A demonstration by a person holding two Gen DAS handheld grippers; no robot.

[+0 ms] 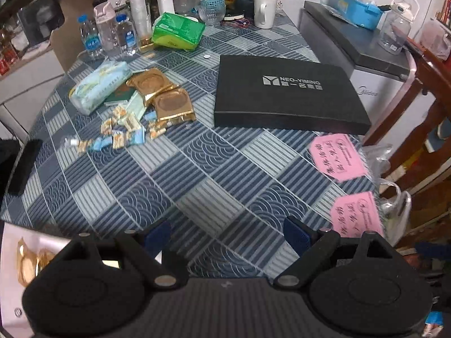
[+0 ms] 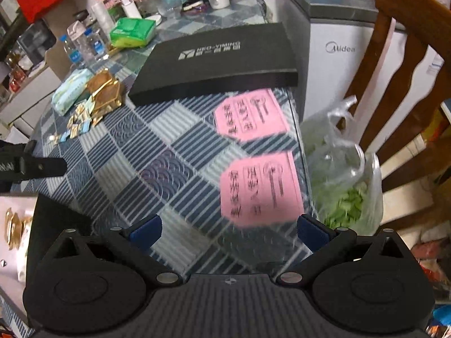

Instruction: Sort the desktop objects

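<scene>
A black flat box (image 1: 287,93) (image 2: 217,59) lies on the blue patterned tablecloth (image 1: 180,174). Left of it sit gold foil packets (image 1: 166,98) (image 2: 105,93), a pale tissue pack (image 1: 98,86) (image 2: 70,90) and several small wrapped candies (image 1: 124,132) (image 2: 79,125). Two pink paper cards (image 1: 338,157) (image 2: 259,186) lie near the right table edge. My left gripper (image 1: 227,235) hovers open over the near tablecloth, holding nothing. My right gripper (image 2: 229,229) is open above the nearer pink card, nothing between its fingers.
Bottles (image 1: 124,35), a green pack (image 1: 177,31), a white mug (image 1: 265,9) and cups crowd the table's back. A small fridge (image 2: 338,50), a wooden chair (image 2: 400,90) and a plastic bag of greens (image 2: 344,186) stand right of the table. A black phone (image 1: 24,166) lies at the left edge.
</scene>
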